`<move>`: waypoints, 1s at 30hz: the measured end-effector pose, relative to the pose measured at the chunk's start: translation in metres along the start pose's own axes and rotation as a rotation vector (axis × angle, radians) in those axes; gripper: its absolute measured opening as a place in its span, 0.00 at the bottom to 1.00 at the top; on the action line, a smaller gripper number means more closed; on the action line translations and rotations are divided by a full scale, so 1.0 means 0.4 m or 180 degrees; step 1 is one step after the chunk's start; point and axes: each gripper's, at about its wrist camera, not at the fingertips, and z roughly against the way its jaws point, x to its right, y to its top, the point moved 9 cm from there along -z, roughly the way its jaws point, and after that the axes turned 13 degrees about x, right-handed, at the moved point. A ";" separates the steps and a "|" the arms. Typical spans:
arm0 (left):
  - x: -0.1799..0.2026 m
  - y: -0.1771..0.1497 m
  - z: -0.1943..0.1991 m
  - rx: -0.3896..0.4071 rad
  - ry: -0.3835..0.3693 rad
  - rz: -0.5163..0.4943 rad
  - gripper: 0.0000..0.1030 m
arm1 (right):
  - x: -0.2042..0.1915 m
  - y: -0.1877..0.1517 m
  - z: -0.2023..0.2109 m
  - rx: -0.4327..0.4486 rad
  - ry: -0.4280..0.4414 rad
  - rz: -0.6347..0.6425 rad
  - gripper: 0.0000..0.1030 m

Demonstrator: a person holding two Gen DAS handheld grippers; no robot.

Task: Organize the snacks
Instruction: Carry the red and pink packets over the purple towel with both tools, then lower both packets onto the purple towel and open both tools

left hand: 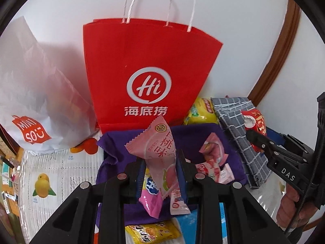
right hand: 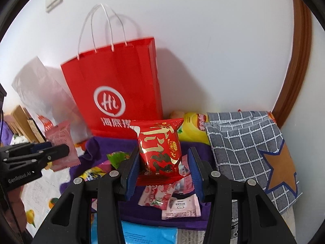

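My left gripper is shut on a pink peach-flavour snack packet, which sticks up between the blue pads above a purple cloth. The right wrist view shows this gripper and its pink packet at the left. My right gripper is shut on a red packet with gold writing, held upright over the purple cloth. In the left wrist view that gripper and the red packet are at the right. A red "Hi" paper bag stands behind against the wall.
A white Miniso bag leans left of the red bag. A grey checked fabric bag with an orange star lies at the right, with a yellow packet beside it. Several small pink packets and a blue packet lie below the grippers.
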 end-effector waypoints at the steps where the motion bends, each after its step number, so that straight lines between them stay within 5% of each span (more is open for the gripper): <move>1: -0.003 -0.003 -0.005 -0.0018 0.0003 -0.0012 0.26 | 0.004 -0.007 -0.010 -0.0033 -0.0006 0.0005 0.44; 30: -0.071 -0.011 -0.032 -0.0061 0.0141 0.0071 0.26 | 0.088 -0.081 -0.090 -0.0451 -0.0194 0.0046 0.45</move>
